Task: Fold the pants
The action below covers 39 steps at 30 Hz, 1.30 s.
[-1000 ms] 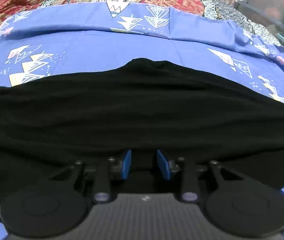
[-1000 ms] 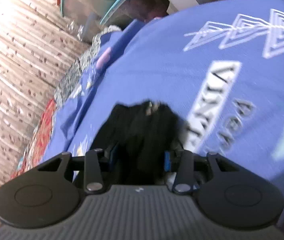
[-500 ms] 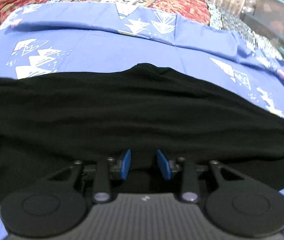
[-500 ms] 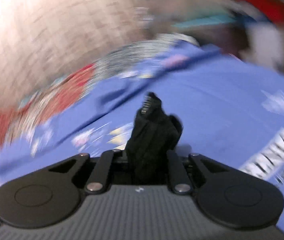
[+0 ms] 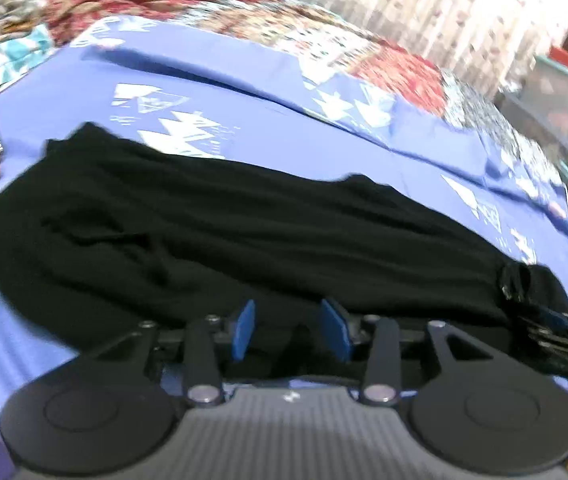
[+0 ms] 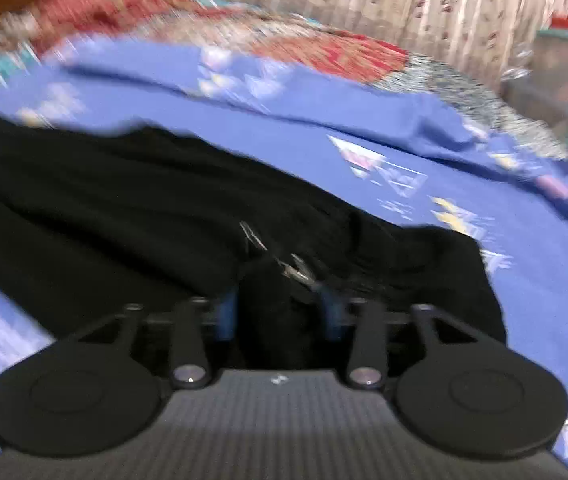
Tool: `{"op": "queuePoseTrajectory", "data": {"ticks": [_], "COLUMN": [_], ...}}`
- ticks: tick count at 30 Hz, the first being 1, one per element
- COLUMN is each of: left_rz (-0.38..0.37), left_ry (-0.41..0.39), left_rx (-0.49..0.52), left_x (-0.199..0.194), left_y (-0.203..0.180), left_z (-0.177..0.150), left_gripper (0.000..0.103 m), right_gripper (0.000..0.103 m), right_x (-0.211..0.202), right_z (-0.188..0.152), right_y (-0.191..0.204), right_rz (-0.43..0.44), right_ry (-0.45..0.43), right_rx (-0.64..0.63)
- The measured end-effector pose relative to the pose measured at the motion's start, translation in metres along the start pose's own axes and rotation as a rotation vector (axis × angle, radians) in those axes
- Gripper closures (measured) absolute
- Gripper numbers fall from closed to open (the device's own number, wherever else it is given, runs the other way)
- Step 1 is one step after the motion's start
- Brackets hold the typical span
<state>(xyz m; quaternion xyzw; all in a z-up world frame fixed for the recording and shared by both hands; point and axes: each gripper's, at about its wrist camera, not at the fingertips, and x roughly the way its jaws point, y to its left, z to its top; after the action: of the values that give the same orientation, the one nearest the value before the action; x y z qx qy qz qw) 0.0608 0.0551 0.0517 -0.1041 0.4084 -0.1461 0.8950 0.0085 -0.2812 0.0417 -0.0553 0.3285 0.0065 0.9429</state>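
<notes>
Across the blue patterned bedsheet [image 5: 268, 136] the limp black fabric pants [image 5: 212, 232] lie lengthwise, light and floppy, best pinched at the hems or waistband, where the right gripper [image 6: 280, 312], just widened, seemingly straddles a bunch, while the left gripper [image 5: 289, 328], also just widening, holds nothing.
</notes>
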Motion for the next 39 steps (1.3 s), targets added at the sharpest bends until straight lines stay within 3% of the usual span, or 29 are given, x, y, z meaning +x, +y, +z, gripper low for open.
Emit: {"op": "queuePoseTrajectory", "data": {"ticks": [2,5,7,9,11,15,17,20,23,26,29,33,35,39], "left_rz": [0.016,0.039,0.049,0.066,0.092,0.152,0.179,0.184,0.179,0.177,0.133,0.106,0.093,0.113], "left_ry": [-0.011,-0.022,-0.025,-0.037,-0.064,-0.139,-0.159,-0.17,-0.172,-0.184,-0.159,-0.166,-0.175,-0.24], "left_rx": [-0.034,-0.101,-0.137,-0.165,-0.188,-0.261,-0.307,-0.358,-0.392,-0.393,-0.41,-0.413,-0.412,-0.397], "left_x": [-0.006,-0.01,-0.012,-0.016,-0.023,-0.041,-0.044,-0.039,-0.026,-0.012,0.005,0.026,0.031,0.024], "left_y": [0.012,0.032,0.044,0.056,0.069,0.103,0.124,0.148,0.17,0.183,0.198,0.206,0.205,0.193], "left_z": [-0.001,0.001,0.001,0.003,0.005,0.009,0.012,0.018,0.024,0.033,0.04,0.044,0.046,0.045], "left_gripper": [0.064,0.064,0.064,0.064,0.061,0.047,0.04,0.02,0.015,0.007,0.006,0.015,0.039,0.074], "right_gripper": [0.049,0.051,0.054,0.059,0.059,0.058,0.058,0.06,0.075,0.077,0.077,0.077,0.077,0.077], "right_x": [-0.018,-0.024,-0.01,0.014,0.018,-0.003,-0.016,-0.018,-0.005,0.02,0.038,0.052,0.061,0.081], "right_z": [0.006,0.008,0.005,-0.004,-0.011,0.002,0.008,0.022,0.033,0.044,0.055,0.071,0.081,0.103], "right_y": [-0.013,-0.031,-0.044,-0.055,-0.06,-0.043,-0.041,-0.018,0.013,0.046,0.083,0.126,0.139,0.164], "right_rz": [0.093,0.116,0.09,0.049,0.049,0.02,0.066,0.134,0.259,0.367,0.432,0.469,0.48,0.522], "right_ry": [-0.065,-0.105,-0.069,0.033,0.037,0.018,-0.039,-0.052,0.007,0.091,0.16,0.199,0.212,0.229], "right_rx": [0.097,0.244,0.336,0.428,0.487,0.444,0.474,0.44,0.43,0.443,0.404,0.302,0.281,0.295]}}
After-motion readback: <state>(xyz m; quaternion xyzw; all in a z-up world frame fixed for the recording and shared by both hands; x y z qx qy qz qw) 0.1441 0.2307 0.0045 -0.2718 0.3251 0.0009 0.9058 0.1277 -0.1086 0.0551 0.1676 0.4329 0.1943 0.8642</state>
